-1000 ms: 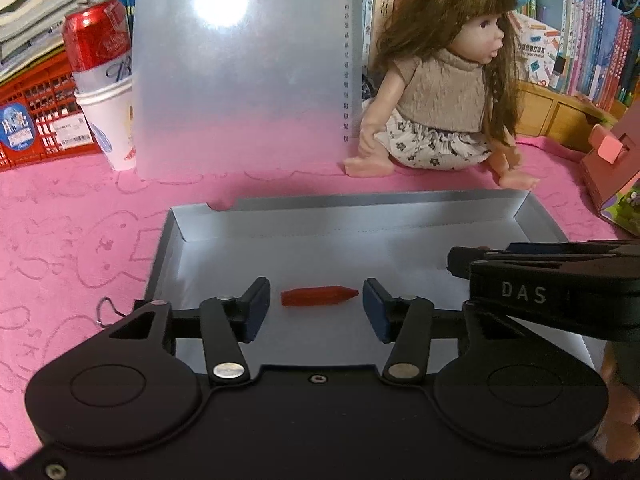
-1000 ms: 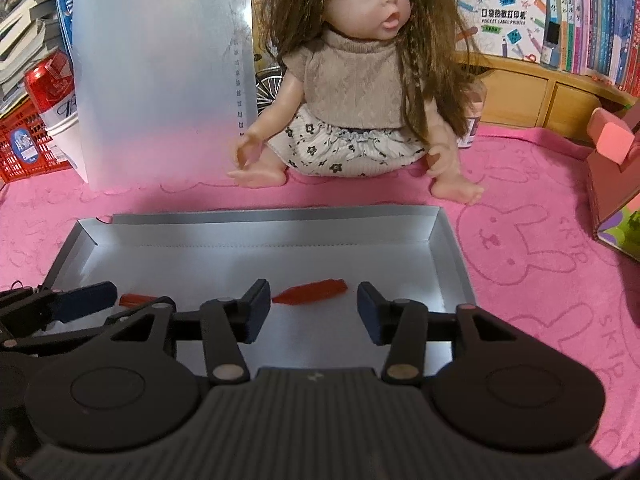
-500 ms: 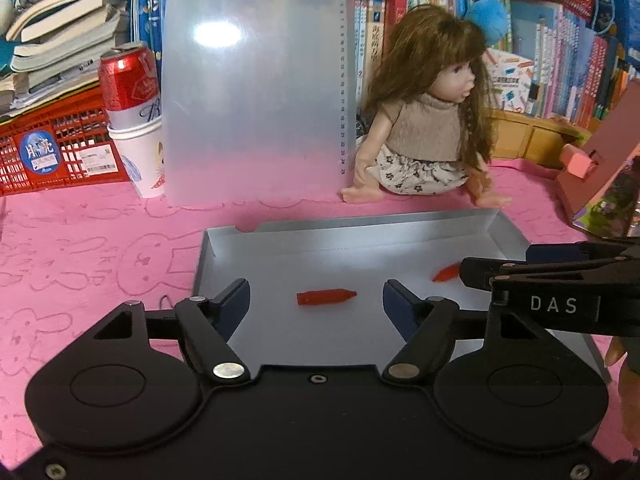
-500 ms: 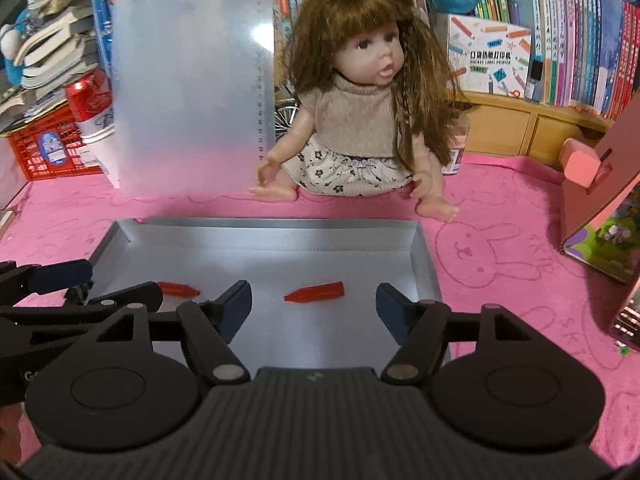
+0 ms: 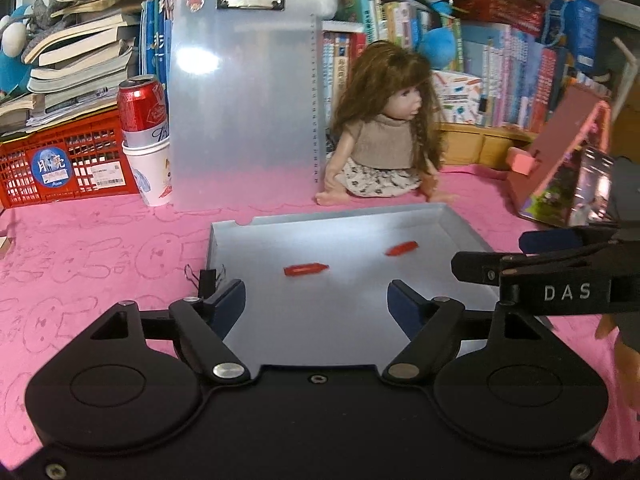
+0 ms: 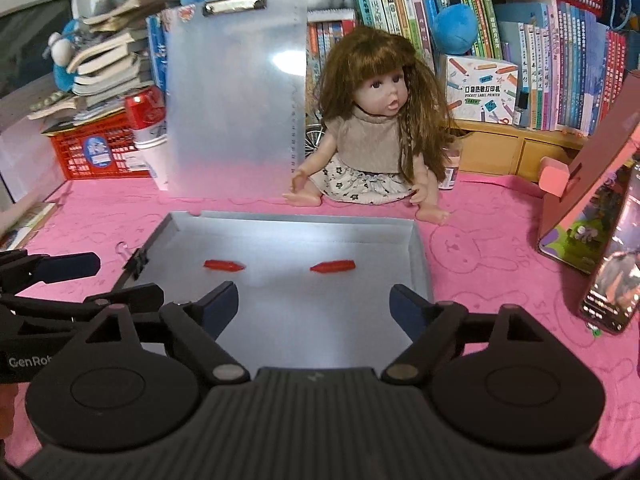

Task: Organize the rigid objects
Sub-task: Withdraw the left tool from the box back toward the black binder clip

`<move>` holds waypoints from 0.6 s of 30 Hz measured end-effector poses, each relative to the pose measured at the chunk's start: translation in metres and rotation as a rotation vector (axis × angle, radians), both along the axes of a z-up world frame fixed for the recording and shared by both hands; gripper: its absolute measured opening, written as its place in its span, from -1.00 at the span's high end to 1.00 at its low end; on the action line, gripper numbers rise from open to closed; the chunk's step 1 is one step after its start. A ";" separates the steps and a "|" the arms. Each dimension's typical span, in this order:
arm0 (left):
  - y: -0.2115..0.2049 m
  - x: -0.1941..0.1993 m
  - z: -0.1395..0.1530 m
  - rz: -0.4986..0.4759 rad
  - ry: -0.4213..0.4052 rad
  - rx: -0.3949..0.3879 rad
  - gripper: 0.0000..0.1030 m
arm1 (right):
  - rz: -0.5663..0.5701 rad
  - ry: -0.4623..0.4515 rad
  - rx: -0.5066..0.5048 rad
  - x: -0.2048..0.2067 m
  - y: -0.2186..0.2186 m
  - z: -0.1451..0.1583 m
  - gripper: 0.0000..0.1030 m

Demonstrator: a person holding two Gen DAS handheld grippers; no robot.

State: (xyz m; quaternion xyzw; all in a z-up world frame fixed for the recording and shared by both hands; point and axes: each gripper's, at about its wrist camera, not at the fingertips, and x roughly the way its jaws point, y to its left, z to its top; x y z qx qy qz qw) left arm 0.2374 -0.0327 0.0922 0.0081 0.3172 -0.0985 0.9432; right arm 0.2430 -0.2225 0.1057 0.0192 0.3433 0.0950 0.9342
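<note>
Two small red crayon-like pieces lie in a shallow grey tray [image 5: 224,240] [image 6: 420,248] on the pink cloth. The left piece [image 5: 306,269] [image 6: 224,266] lies ahead of my left gripper [image 5: 316,304]. The right piece [image 5: 401,248] [image 6: 333,266] lies ahead of my right gripper [image 6: 314,306]. Both grippers are open, empty and held back above the tray's near edge. The right gripper also shows in the left wrist view [image 5: 560,264], and the left gripper in the right wrist view [image 6: 52,276].
A doll [image 5: 384,148] [image 6: 372,140] sits behind the tray beside an upright translucent clipboard [image 5: 244,100]. A red can in a paper cup [image 5: 146,140] and a red crate [image 5: 60,160] stand at the left. A pink box [image 6: 588,200] and a phone [image 6: 616,276] are at the right. A black binder clip [image 5: 206,280] sits on the tray's left edge.
Both grippers have pulled back and up from the tray, and their jaws have opened wider. The two red pieces lie in the tray as before.
</note>
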 end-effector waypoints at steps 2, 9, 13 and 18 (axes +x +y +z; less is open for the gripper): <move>0.001 -0.012 0.001 -0.011 0.000 -0.012 -0.50 | 0.005 -0.020 -0.003 -0.012 -0.002 0.003 -0.81; 0.005 -0.054 0.002 -0.045 0.002 -0.033 -0.50 | 0.039 -0.065 0.016 -0.055 -0.007 0.012 -0.90; 0.007 -0.078 0.000 -0.066 -0.001 -0.052 -0.51 | 0.057 -0.083 0.015 -0.076 -0.006 0.012 -0.92; 0.008 -0.108 -0.006 -0.101 -0.015 -0.039 -0.53 | 0.082 -0.102 0.016 -0.103 -0.004 0.006 -0.96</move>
